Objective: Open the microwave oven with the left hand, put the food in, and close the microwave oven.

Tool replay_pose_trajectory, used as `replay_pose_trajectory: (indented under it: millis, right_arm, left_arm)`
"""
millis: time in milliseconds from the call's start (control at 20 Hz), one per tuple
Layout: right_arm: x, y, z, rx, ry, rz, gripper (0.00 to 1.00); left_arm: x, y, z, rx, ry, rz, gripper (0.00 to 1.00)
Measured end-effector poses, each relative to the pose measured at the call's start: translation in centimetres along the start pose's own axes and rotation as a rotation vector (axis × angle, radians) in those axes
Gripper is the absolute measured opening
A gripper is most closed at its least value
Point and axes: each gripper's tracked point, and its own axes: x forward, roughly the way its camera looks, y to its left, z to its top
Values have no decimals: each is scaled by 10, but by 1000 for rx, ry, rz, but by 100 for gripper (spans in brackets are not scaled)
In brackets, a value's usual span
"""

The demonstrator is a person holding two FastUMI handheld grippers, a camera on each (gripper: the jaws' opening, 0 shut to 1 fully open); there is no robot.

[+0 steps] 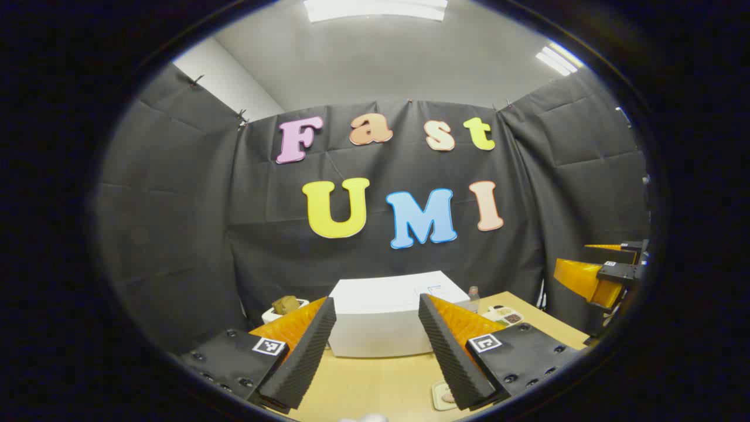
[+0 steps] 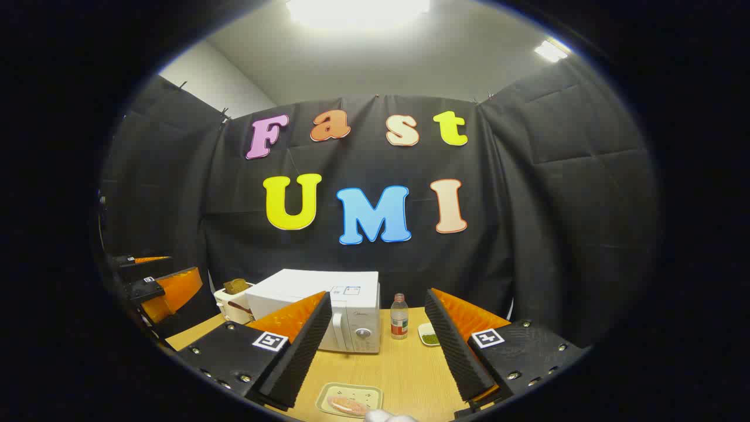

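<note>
On the surface (image 2: pixel 404 366) the microwave (image 2: pixel 328 316) is closed, both tools (image 1: pixel 375 346) (image 2: pixel 375 346) released; a careless left pull may shift it.

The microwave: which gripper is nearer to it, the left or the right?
Left. The left gripper faces the microwave head on; the right gripper is farther back, off to its side.

My left gripper (image 1: pixel 376 346) raised, level, jaws spread wide, gripping nothing. My right gripper (image 2: pixel 375 343) likewise: wide apart, empty, held alongside.
</note>
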Motion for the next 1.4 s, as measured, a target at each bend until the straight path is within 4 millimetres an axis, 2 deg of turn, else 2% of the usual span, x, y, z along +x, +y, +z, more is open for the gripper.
replay_pose_trajectory:
  millis: [200,250,300,750,1000,1150,1250,1350,1400]
  right_arm:
    - [4,0,2,-4,1,-13,98]
    - [4,-1,4,-4,-2,-17,98]
    - [5,-1,6,-6,-8,-19,98]
    - [7,6,7,-14,-6,-12,98]
    - [9,5,8,-16,-3,-15,98]
    - [8,-2,15,-24,-3,-29,98]
    - [8,-7,21,-17,-3,-32,98]
    - [9,-14,26,-9,4,-36,98]
    - [10,-18,27,-13,5,-37,98]
  left_arm:
    - [5,4,-6,-7,11,-2,95]
    - [5,5,-8,-11,16,-1,99]
    - [6,6,-9,-17,17,0,97]
    - [7,11,-7,-5,2,8,99]
    - [16,8,-24,19,6,8,99]
    - [30,-12,-47,69,-5,-14,97]
    - [44,-36,-70,80,-1,-51,99]
    - [61,-65,-96,59,19,-86,97]
    - [73,-79,-111,42,33,-99,100]
